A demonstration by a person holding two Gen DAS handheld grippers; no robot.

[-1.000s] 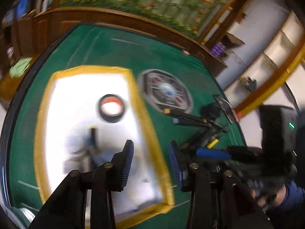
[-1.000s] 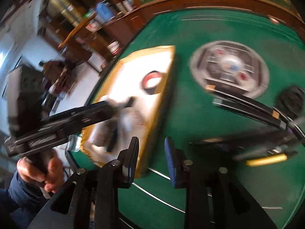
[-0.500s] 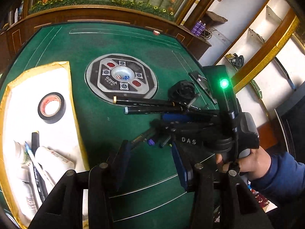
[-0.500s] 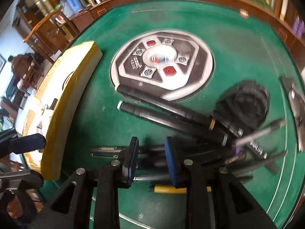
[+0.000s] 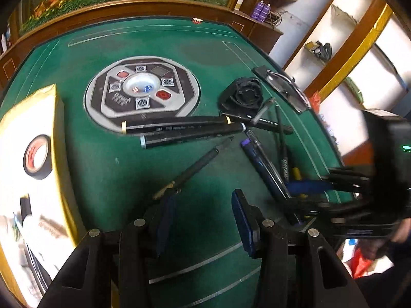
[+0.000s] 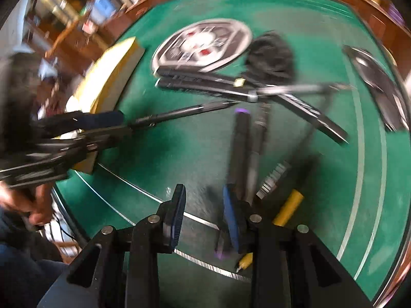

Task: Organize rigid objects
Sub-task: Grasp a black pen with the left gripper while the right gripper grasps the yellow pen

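Note:
A pile of pens and markers lies on the green felt table (image 5: 123, 169). It holds two thick black markers (image 5: 179, 131), a slim black pen (image 5: 197, 164), a purple-capped blue pen (image 5: 259, 161) and a yellow pen (image 5: 296, 173). My left gripper (image 5: 203, 218) is open over bare felt, and the slim pen's near end lies by its left fingertip. My right gripper (image 6: 204, 215) is open too, with the purple-capped pen (image 6: 239, 141) running under its right finger. Each gripper shows in the other view: the left gripper (image 6: 110, 125) and the right gripper (image 5: 303, 195).
A white tray with a yellow rim (image 5: 57, 133) sits at the left, holding a roll of black tape (image 5: 38, 156) and tubes. The table's round control panel (image 5: 143, 89) is in the middle. A black round part (image 5: 241, 95) and a flat black piece (image 5: 282, 87) lie beyond the pens.
Both grippers moved off the white tray and came down over the pen pile to its right. The left jaws now stand a little wider.

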